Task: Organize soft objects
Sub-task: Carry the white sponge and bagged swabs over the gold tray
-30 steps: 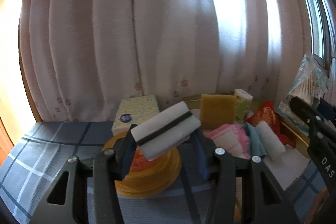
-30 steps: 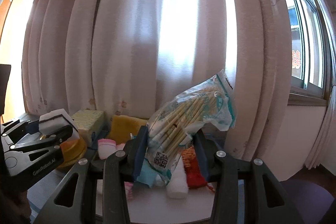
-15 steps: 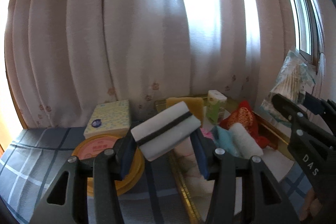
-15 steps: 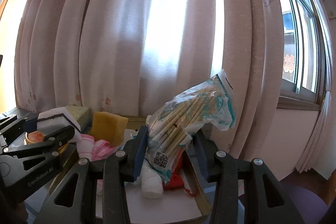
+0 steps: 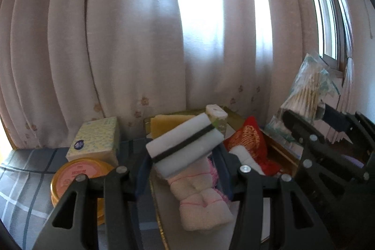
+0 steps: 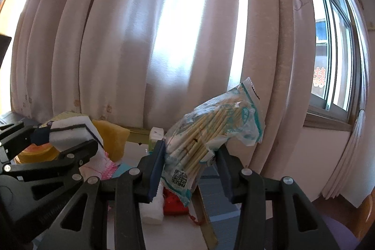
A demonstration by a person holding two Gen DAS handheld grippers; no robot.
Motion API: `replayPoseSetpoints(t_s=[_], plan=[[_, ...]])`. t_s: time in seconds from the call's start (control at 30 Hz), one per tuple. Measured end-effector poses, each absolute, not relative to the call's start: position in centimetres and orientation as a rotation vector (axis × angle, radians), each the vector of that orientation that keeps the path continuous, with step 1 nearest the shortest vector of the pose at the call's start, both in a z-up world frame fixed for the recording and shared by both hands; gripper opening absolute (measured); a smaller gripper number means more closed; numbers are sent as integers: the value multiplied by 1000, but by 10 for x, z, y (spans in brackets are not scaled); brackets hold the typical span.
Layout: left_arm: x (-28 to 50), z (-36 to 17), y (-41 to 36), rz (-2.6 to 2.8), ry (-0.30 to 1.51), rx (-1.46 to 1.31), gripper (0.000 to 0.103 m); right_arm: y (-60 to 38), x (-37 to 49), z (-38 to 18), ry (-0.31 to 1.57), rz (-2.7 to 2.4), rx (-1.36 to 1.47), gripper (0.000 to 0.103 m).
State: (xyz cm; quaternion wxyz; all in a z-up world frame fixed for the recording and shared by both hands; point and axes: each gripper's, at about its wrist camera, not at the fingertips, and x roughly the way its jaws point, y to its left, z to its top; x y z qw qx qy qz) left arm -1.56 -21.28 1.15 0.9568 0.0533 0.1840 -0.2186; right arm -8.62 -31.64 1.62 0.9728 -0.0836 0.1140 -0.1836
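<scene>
Both fingers of the left gripper (image 5: 184, 164) pinched a white rectangular sponge with a black middle stripe (image 5: 185, 145), held tilted above the gold-rimmed tray (image 5: 155, 198) of rolled cloths. Closed the same way, the right gripper (image 6: 191, 163) clamped a clear plastic bag of pale wooden sticks (image 6: 211, 130) over the tray's right edge, before the pink curtain (image 6: 164, 39).

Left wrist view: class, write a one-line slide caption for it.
Left hand-held gripper holds a white sponge above a gold-rimmed tray of soft items.
</scene>
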Motion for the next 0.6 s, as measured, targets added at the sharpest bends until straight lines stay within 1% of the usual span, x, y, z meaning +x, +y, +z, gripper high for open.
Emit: replayPoseSetpoints(t_s=[0.6], plan=[[0,16,-235,-482,435,66,49,-332,-43,32,320,-341,-334,46]])
